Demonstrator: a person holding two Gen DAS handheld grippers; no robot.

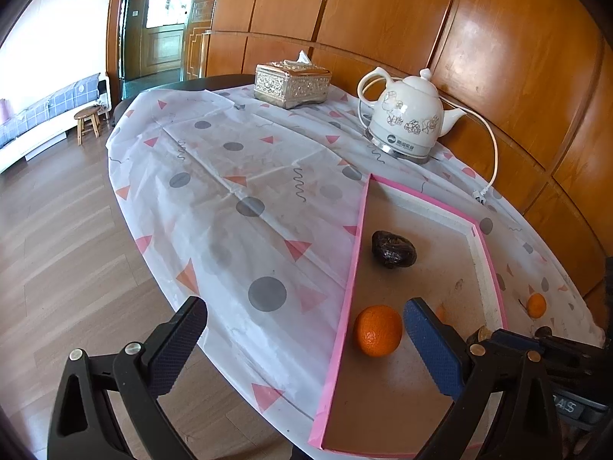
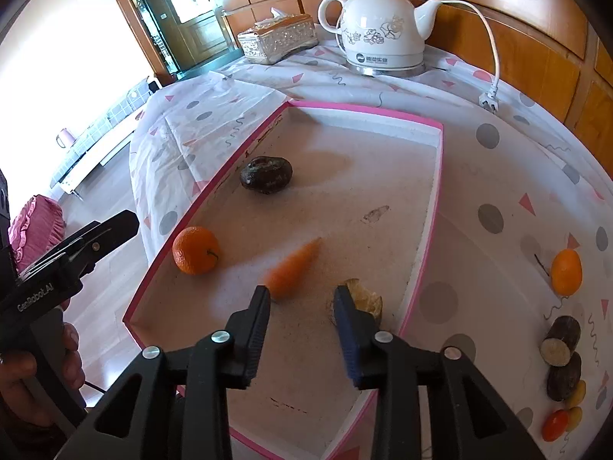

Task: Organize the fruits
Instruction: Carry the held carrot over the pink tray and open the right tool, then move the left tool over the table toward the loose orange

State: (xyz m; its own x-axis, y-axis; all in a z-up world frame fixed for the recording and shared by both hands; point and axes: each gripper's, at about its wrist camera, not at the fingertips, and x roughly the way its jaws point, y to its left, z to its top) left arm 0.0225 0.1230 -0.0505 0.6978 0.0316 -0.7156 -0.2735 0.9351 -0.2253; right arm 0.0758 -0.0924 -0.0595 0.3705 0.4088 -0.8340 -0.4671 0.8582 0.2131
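Hand-held gripper (image 2: 300, 308) open over pink-rimmed tray (image 2: 429, 226); patterned tablecloth (image 1: 237, 191).

On the side of the black left gripper (image 2: 72, 260), seen in the right wrist view, white letters read "GenRobot_AI"; the print is small, and the last letters are not fully sure.

In the left wrist view, on a dark part at the lower right edge (image 1: 567, 406), white letters end in "AS"; the rest is cut off.

The white kettle (image 2: 383, 27) carries on its lower front a round dark logo and beside it a short line of Chinese characters. They show in both views (image 1: 406, 147), but they are too small to read.

No numbers can be read anywhere.
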